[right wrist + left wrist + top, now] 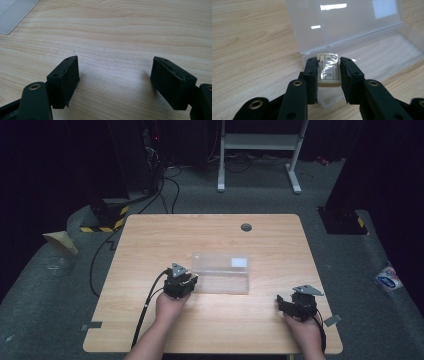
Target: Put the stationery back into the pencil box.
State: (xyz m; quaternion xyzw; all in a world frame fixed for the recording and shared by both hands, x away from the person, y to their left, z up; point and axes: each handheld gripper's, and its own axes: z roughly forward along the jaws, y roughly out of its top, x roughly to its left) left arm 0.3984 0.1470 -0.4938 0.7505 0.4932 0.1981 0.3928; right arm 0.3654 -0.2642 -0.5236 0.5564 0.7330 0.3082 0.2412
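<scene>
Table (150,235), then the clear box (222,275) lying open on it, lid flat behind the tray. My left gripper (329,68) pinches the eraser (329,70) just over the box's near left corner, so pickup is done and the drop into the box is left, I reckon. My right gripper (115,77), jaws spread and empty, sits well right of the box.

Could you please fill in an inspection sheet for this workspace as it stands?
Surface: wooden table, with a round grommet.
Job's things: clear plastic case lying open; wrapped eraser held over its near corner.
Clutter: nothing seen.
Grippers: left claw shut on the eraser; right claw open, empty, over bare wood.
Cables: black cable trails off the left claw.
Surroundings: grey floor, white frame, floor cables.
</scene>
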